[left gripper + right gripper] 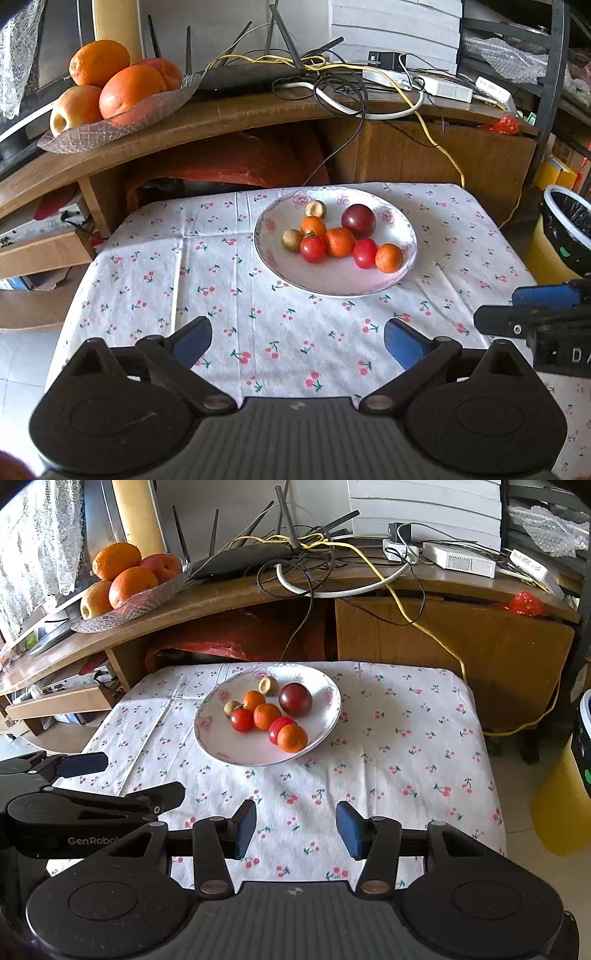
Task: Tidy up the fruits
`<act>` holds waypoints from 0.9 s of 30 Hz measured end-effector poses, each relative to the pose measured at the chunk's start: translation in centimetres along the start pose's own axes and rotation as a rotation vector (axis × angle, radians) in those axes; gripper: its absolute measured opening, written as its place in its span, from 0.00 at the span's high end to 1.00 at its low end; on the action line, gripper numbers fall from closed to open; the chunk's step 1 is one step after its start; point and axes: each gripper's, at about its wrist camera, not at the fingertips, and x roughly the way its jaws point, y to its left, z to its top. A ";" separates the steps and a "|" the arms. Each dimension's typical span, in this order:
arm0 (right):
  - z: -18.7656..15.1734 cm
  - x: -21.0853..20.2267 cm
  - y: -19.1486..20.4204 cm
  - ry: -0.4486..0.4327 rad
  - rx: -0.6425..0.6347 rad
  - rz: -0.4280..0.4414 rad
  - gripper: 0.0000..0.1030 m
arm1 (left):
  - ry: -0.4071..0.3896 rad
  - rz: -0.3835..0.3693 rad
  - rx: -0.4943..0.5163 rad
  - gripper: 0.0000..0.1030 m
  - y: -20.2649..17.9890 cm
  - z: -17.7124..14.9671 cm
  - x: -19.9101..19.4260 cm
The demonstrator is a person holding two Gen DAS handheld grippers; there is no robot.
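A white floral plate (369, 284) (214, 738) sits at the far side of the cherry-print cloth. On it lie a dark plum (358, 220) (295, 699), three small oranges (388, 257), two red tomatoes (313, 248) and two brown longans (316, 209). My left gripper (297, 341) hovers open over the near cloth, nothing between its blue pads. My right gripper (295, 825) is also open and empty, short of the plate. Each gripper shows at the edge of the other's view: the right gripper (532, 314) and the left gripper (85, 775).
A glass dish (110, 125) (129, 605) with big oranges and apples stands on the wooden shelf behind. Routers and tangled cables (332, 81) crowd the shelf. A lined bin (569, 232) stands right of the table, above a yellow container (557, 812).
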 end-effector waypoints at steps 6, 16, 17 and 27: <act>-1.1 -1.1 0.1 -0.001 0.023 0.001 0.55 | -0.004 0.034 0.018 0.00 -0.3 -0.7 -0.8; -2.3 -2.3 0.5 0.005 0.042 0.007 0.55 | -0.029 0.041 0.056 0.00 -1.4 -1.9 -2.9; -2.4 -2.4 0.5 0.005 0.043 0.009 0.55 | -0.030 0.039 0.058 0.00 -1.5 -2.0 -3.0; -3.2 -3.5 1.1 -0.004 0.046 0.013 0.54 | -0.055 0.042 0.056 0.00 -2.1 -2.7 -4.5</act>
